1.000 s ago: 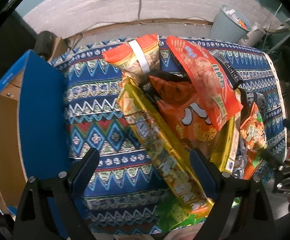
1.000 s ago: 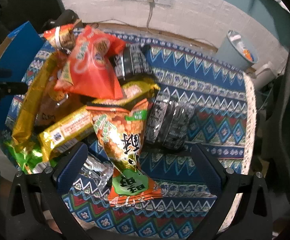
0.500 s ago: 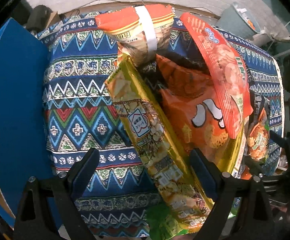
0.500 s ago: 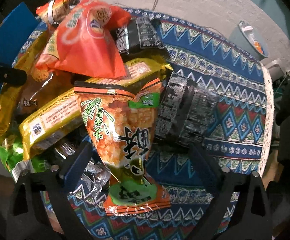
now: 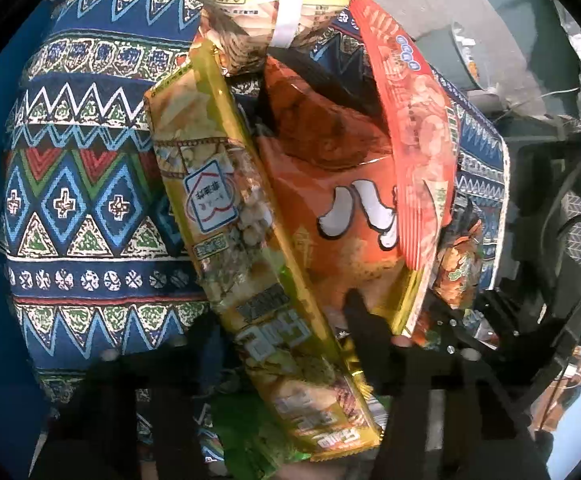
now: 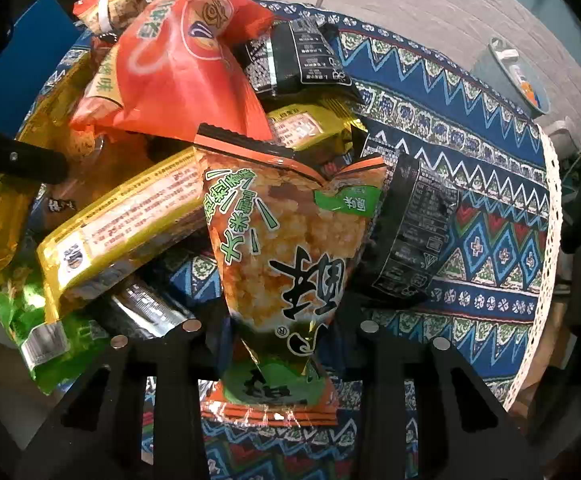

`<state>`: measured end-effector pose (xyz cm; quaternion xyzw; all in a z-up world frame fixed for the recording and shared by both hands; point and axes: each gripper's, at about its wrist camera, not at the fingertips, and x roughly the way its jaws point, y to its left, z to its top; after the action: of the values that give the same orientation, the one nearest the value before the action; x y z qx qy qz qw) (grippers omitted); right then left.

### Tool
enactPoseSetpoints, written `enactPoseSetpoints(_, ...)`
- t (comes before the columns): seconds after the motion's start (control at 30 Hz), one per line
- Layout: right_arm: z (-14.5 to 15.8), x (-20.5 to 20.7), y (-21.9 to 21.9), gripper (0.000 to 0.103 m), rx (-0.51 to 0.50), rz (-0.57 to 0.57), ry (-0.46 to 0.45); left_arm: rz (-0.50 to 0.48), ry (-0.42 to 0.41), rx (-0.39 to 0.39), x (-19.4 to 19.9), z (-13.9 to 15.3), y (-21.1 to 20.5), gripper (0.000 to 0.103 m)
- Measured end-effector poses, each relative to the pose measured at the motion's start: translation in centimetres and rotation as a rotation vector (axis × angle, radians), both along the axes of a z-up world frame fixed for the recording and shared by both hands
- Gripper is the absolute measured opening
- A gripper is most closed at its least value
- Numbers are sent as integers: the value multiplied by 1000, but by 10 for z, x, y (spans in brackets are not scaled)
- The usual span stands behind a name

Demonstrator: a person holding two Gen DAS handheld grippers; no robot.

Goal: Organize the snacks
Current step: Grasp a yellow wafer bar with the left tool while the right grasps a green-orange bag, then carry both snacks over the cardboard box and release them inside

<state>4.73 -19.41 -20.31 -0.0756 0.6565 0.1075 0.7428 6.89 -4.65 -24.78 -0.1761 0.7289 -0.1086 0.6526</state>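
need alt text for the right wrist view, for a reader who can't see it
The right gripper straddles the lower part of an orange and green rice cracker bag at the front of a heap of snack packets on a blue patterned tablecloth. Behind it lie a red bag, a long yellow packet and black packets.

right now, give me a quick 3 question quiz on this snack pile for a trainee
1. True or false: the right gripper grips a black packet.
2. Which snack sits between the fingers of the left gripper? A) long yellow packet B) green bag C) silver packet
3. Fill in: the snacks lie on a blue patterned ____.

Key: 1 false, it pinches the orange-and-green cracker bag. 2 A. 3 tablecloth.
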Motion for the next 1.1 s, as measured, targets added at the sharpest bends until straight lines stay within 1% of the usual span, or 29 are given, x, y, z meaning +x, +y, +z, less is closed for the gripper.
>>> enactPoseSetpoints(0.07,6,-1,1,32,5,2,-1,-11,-11,13,-3,0,-1,43)
enactPoseSetpoints(0.13,10,-2,0,32,3,3,-8,-19,-26,29,-7,5,0,41)
enactPoseSetpoints(0.17,13,-4,1,31,6,2,-13,-19,-32,23,-2,17,-1,40)
enactPoseSetpoints(0.23,19,-5,1,31,10,-4,-25,-19,-41,27,4,23,3,39)
enactPoseSetpoints(0.4,32,-5,-2,31,25,-24,-55,-47,-109,114,-1,40,20,36)
enactPoseSetpoints(0.47,39,-6,-2,31,22,-33,-68,-55,-140,150,-3,47,24,33)
enactPoseSetpoints(0.6,53,-1,-6,30,28,-44,-95,-75,-191,166,-8,62,31,32)
enactPoseSetpoints(0.77,71,-3,-2,30,24,-49,-142,-121,-278,211,-13,82,27,32)
enactPoseSetpoints(1.03,104,0,16,30,60,-52,-212,-168,-383,256,-25,105,33,32)
enactPoseSetpoints(1.1,111,3,19,30,68,-51,-226,-177,-424,272,-28,114,35,32)
